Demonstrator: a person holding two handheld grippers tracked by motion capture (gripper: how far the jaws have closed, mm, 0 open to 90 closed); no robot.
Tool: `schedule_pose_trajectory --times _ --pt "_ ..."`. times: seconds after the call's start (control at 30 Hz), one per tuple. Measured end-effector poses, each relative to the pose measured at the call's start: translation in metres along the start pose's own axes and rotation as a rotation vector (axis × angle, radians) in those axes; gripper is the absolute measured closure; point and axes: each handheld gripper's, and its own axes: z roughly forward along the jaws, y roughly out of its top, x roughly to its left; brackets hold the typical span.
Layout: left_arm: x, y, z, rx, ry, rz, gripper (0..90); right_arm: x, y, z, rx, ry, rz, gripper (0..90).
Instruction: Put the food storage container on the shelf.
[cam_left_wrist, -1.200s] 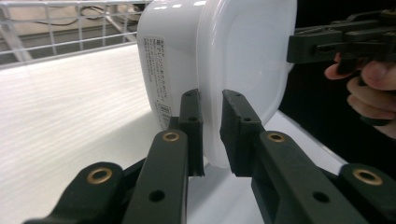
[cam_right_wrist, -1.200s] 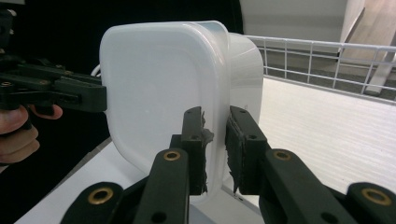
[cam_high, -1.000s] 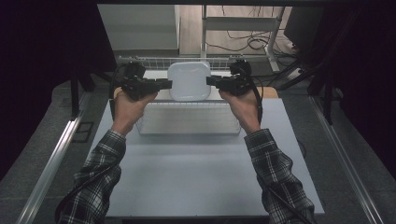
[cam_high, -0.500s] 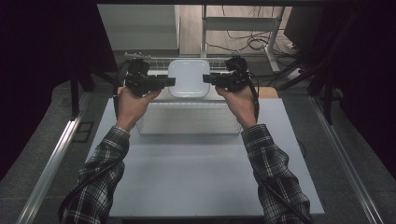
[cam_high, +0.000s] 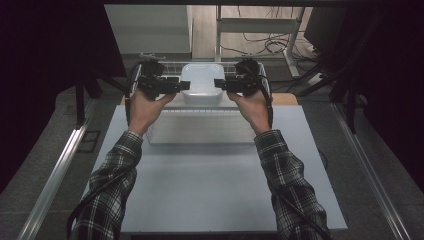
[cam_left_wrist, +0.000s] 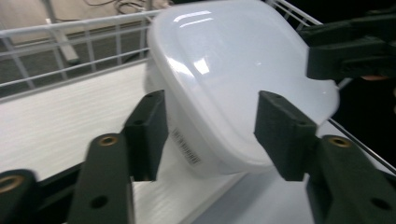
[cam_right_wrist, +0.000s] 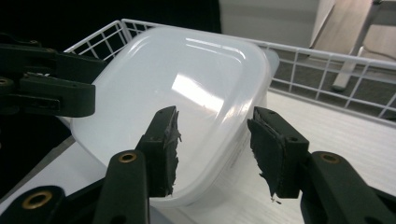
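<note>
Both grippers' jaws have just been opening, and the white lidded plastic container (cam_high: 202, 83) has shifted further back, now sitting inside the white wire basket (cam_high: 200, 131). Left gripper (cam_high: 183, 86) stands spread at the container's left edge, right gripper (cam_high: 218, 85) spread at its right, pads off it.

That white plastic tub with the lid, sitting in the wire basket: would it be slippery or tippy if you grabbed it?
The white plastic tub has a glossy, domed lid, so the jaws would probably slide on it. It looks thin-walled and likely light, so a nudge may shift it easily. It sits tilted by the wire basket, so it might rock or tip.
</note>
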Motion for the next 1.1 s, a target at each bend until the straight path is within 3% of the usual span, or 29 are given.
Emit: schedule_pose_trajectory --times 0.2,0.5,0.67,0.8,1.1 --pt "0.004 0.001 0.005 -0.021 0.018 -0.023 36.8 0.002 -0.001 0.006 -0.033 -0.062 -0.021 50.7" --pt "-0.003 0.002 0.005 -0.038 0.094 0.035 25.8 0.005 0.001 0.007 -0.043 -0.109 -0.037 45.8" --pt "-0.011 0.003 -0.001 -0.063 0.029 0.067 18.5 0.003 0.002 -0.001 -0.066 -0.029 -0.040 28.0" --pt "-0.015 -0.002 -0.002 -0.047 -0.007 0.081 11.6 0.004 -0.004 -0.004 -0.056 0.012 -0.057 13.0" --pt "-0.023 -0.020 -0.007 -0.045 -0.058 0.129 5.6 0.010 -0.024 -0.012 -0.041 0.046 -0.113 3.4"
